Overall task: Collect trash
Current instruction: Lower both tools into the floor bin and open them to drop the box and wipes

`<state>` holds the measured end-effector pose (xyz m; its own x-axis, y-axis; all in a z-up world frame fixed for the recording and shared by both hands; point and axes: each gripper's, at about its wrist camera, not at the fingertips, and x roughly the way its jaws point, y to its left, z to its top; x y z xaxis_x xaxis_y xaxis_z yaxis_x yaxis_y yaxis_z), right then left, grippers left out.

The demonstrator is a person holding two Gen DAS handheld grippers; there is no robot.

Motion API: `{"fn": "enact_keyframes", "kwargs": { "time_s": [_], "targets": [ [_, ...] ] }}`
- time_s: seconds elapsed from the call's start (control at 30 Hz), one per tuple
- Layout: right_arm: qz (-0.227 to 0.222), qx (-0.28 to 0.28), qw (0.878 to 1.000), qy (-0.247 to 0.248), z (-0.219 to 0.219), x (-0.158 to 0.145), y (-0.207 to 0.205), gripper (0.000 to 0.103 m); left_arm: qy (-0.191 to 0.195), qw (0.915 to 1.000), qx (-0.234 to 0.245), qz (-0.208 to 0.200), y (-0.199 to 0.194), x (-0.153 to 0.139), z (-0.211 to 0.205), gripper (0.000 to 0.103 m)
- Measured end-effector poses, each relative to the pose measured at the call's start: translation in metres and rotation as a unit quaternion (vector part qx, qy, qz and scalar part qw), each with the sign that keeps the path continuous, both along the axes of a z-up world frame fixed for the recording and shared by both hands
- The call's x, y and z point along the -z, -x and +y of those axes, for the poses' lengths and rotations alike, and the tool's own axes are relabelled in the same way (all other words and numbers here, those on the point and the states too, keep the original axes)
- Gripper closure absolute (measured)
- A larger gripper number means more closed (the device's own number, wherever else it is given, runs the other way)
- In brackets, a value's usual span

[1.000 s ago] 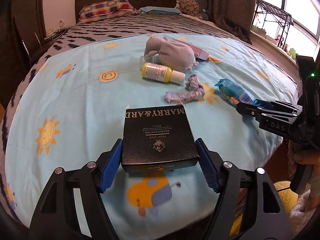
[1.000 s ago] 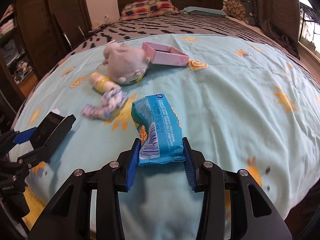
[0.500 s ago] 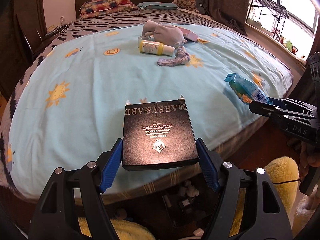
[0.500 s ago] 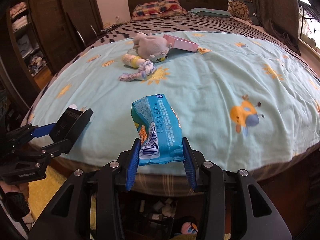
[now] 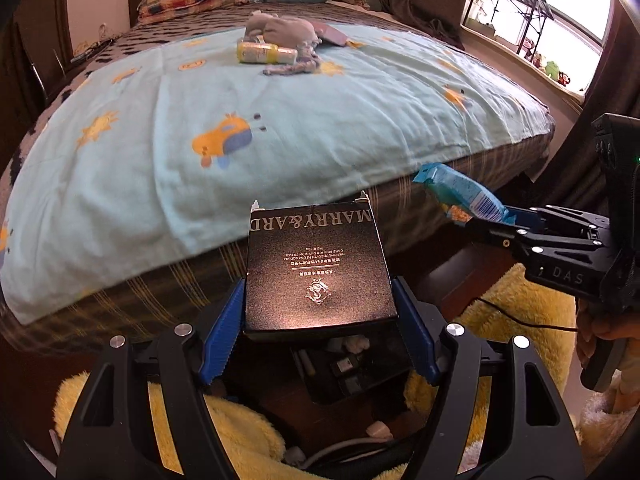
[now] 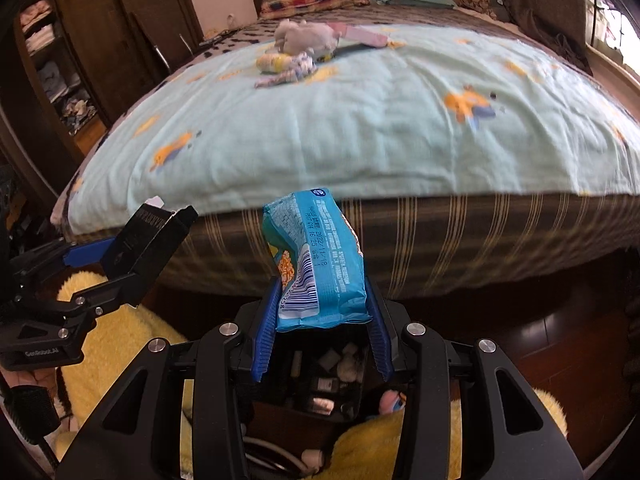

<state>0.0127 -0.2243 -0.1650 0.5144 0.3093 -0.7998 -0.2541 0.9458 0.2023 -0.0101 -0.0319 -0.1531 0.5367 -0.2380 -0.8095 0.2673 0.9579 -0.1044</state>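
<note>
Your left gripper [image 5: 320, 320] is clamped on the black box [image 5: 318, 268]; the blue pads press on its two sides, and the box sits flat between them with the white letters upside down. Your right gripper [image 6: 322, 328] is clamped on the blue snack wrapper [image 6: 316, 260], which stands up from the pads and leans a little to the left.

Take the bed [image 5: 280, 120] as the landmark. Both pieces of trash are off the bed, in front of its near edge, above a dark bin [image 6: 324, 380] on the floor with small scraps inside it.

The left view shows the top face of the box and, to the right of it, the wrapper from the side in the other gripper, with your hand [image 5: 600, 332] under it. The right view shows the printed date and barcode on the wrapper, the box only edge-on at the left, and shelves [image 6: 52, 60] with folded clothes left of the bed.

Far back on the bed lie a grey soft toy [image 5: 280, 28], a yellow bottle [image 5: 266, 54], a pink box [image 6: 366, 36] and a twisted cloth [image 6: 290, 72], close together. A yellow fluffy rug [image 5: 520, 312] lies on the floor around the bin.
</note>
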Motion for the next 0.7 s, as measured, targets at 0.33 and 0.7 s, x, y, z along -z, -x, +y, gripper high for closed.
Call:
{"fn": "enact_keyframes", "kwargs": {
  "time_s": [0.33, 0.7],
  "targets": [
    [0.062, -0.006, 0.998, 0.01, 0.011, 0.043, 0.003, 0.061, -0.006, 0.9971, 0.016, 0.075, -0.003, 0.051, -0.011, 0.035],
    [0.134, 0.001, 0.991, 0.029, 0.018, 0.093, -0.006, 0.062, -0.003, 0.9892, 0.016, 0.145, -0.027, 0.105, -0.017, 0.035]
  ]
}}
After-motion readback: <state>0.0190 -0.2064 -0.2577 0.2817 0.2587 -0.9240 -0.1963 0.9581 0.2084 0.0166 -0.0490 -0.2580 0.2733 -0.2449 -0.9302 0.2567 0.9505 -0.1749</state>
